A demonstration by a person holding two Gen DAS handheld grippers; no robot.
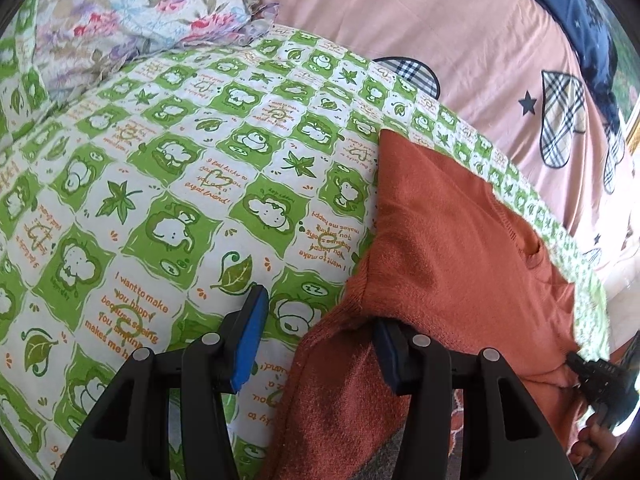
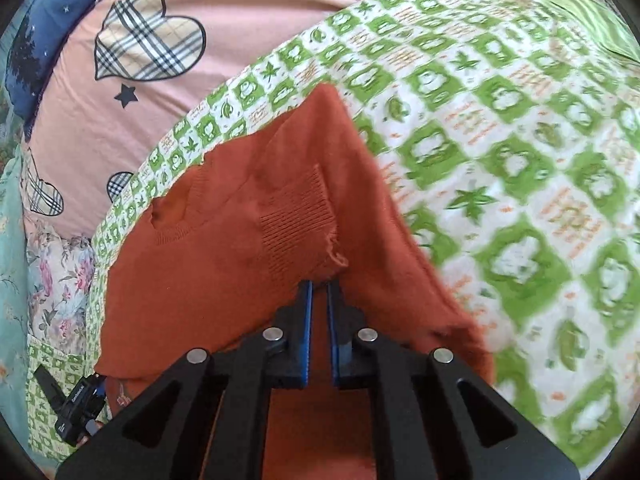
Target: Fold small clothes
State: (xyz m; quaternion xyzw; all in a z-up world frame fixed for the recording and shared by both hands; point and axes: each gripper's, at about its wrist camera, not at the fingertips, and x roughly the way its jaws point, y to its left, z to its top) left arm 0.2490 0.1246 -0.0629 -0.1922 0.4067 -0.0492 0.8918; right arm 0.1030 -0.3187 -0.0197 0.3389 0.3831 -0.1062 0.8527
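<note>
On the green-and-white checked bedspread printed with leaves and orange lettering lay the rust-orange knitted garment, partly folded, its ribbed cuff turned up on top of the body of the cloth. From the right wrist view the garment rose in a peak toward the camera, one edge draped down over the bedspread on the right of the picture.

The right gripper had its 2 blue-padded fingers drawn almost together, only a narrow slit between them, and the frayed end of the ribbed cuff sat right at their tips; the fingers were clenched on that fabric, and more orange cloth lay under the black frame.

The left gripper stood about half open. Its left blue pad hung over bare bedspread, touching nothing that could be seen. Its right pad was tucked under the hanging fold of the orange garment, the cloth draped over the tip of that finger, but no fabric was pinched between the 2 pads.

Beyond the bedspread spread a pink quilt with plaid heart patches and dark stars, a dark blue cloth past it, and a floral pillow at the far left of the left wrist view.
</note>
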